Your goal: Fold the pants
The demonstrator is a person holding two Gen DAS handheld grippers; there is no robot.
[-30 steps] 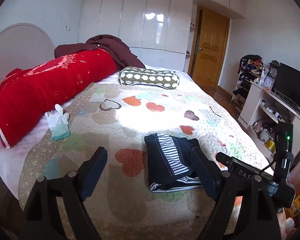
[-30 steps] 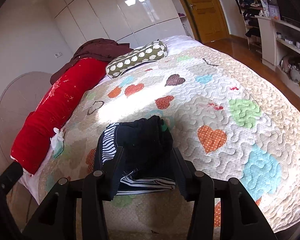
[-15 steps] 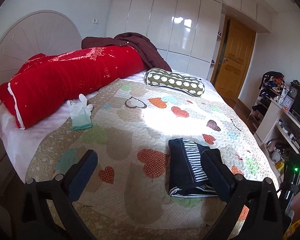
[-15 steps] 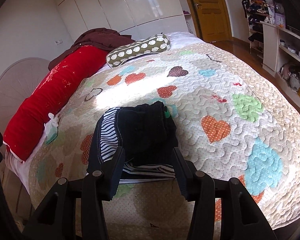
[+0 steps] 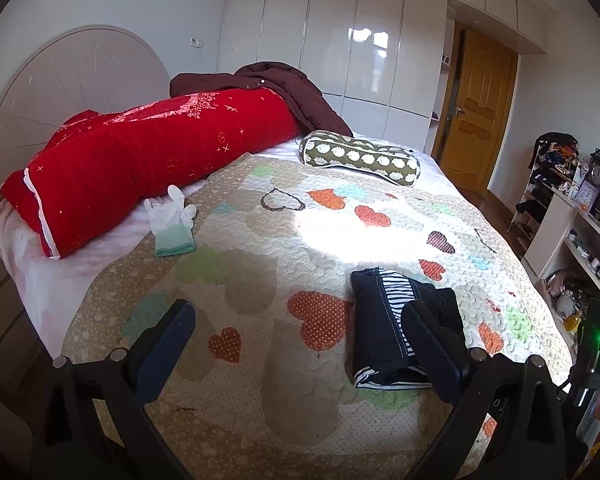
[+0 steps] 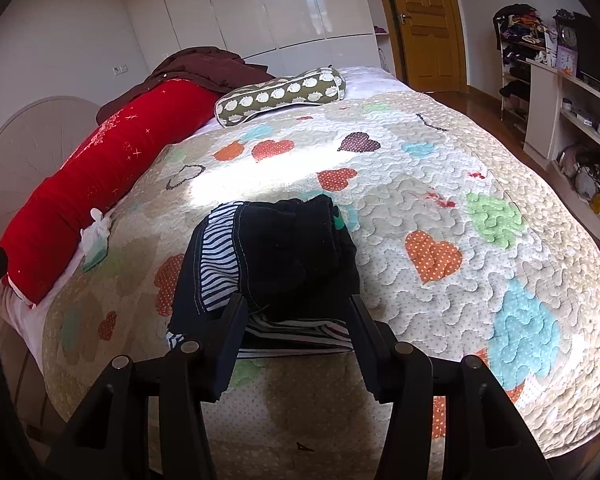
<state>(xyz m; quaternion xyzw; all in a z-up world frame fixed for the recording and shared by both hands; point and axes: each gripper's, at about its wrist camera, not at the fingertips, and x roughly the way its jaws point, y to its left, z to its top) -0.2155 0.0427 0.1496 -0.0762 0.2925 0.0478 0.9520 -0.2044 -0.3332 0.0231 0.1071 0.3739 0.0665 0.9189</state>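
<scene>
Near the quilted bed's foot edge, the left wrist view shows folded dark navy pants with striped lining; only here a white glove shows fully. Left hand-held gripper, tilted downward, stands released, wider than a second ago. Right wrist view: right hand-held gripper, jaws just opening, straddles the pants without pressing them.

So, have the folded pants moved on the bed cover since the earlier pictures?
No. The folded pants lie at the same place on the bed cover, right of the same orange heart; only the cameras shifted.
</scene>
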